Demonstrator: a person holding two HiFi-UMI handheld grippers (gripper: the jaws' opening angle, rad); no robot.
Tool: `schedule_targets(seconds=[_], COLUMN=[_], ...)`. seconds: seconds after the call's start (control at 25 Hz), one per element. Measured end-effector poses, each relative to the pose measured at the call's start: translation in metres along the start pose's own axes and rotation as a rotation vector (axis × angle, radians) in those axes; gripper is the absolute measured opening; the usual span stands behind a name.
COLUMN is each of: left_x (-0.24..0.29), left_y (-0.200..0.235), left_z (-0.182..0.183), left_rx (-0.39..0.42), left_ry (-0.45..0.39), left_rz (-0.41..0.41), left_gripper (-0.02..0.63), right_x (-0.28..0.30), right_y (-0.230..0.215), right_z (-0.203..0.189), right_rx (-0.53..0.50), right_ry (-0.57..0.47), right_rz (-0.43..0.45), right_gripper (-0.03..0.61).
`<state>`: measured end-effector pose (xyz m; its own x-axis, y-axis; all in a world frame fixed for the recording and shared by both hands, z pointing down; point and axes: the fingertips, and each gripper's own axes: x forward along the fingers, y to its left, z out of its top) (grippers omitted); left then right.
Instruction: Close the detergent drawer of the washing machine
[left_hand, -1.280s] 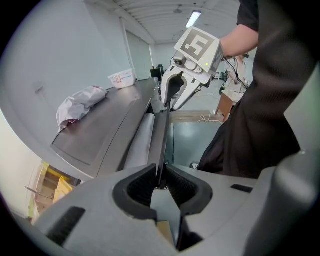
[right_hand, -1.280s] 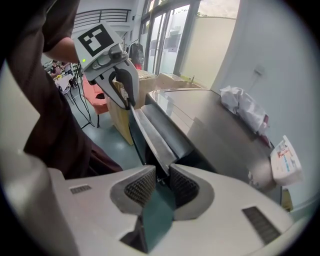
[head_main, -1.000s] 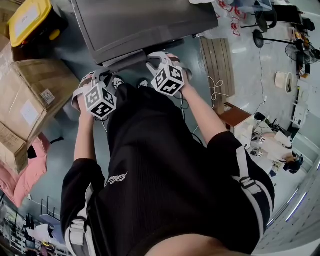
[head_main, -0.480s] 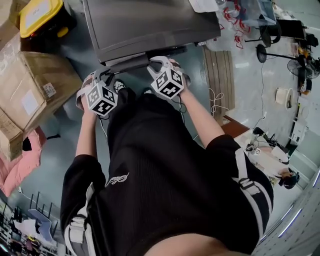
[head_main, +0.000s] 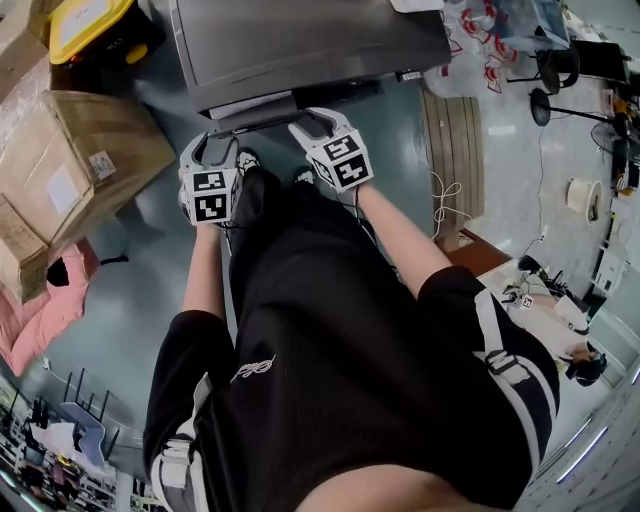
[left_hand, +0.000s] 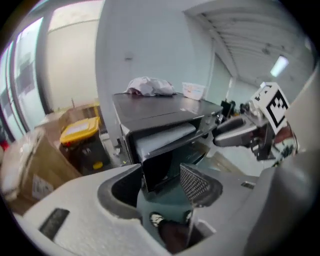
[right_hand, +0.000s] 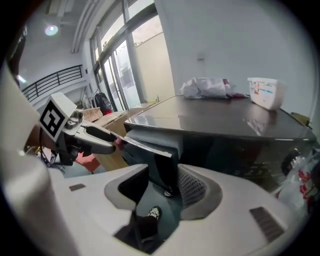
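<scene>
The grey detergent drawer juts out, open, from the upper front of the dark washing machine.

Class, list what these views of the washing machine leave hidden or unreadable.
1. Inside of the drawer: the head view shows only a thin strip, too small; both gripper views face its front.
2. Bundle on the washing machine: cloth or bag, too blurred in both gripper views to tell.
3. Print on the white tub: right gripper view, too small.
</scene>
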<state>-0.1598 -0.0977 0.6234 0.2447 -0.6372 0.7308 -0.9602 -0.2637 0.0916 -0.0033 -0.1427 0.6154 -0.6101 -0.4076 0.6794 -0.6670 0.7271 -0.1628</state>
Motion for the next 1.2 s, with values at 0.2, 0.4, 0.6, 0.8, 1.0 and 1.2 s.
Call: schedule_targets(seconds=[0.2,0.4,0.6,0.8,1.0,1.2], left_x=[0.008,0.015,0.014,0.013,0.014,0.016], left_y=[-0.001,0.005,0.005,0.007,0.010,0.014], left_z=[-0.015,-0.011,-0.010,-0.007,0.000,0.003], left_rx=[-0.150,-0.261,-0.257,-0.252,-0.243,-0.240], left_ry=[-0.017,-0.061,-0.060,-0.051,-0.048,-0.042], left_rz=[0.039,0.045,0.050,0.040,0.025,0.019], left_gripper=[0.256,0.241,0.236,0.227,0.221,0.219], right_x=[0.007,0.015,0.016,0.016,0.017,0.019], right_y=[-0.001,0.002,0.000,0.000,-0.002,-0.003], right_z=[-0.013,-0.013,-0.011,-0.010,-0.002,0.002], right_rx=[0.088,0.145,0.179,0.187,0.187,0.185], right_ry=[-0.023,-0.036,-0.042,-0.031,-0.032,-0.032], right_rz=[-0.039,-0.056,-0.118,-0.159,-0.171,-0.179], right_gripper=[0.196,0.192,0.183,0.179,0.173,0.173])
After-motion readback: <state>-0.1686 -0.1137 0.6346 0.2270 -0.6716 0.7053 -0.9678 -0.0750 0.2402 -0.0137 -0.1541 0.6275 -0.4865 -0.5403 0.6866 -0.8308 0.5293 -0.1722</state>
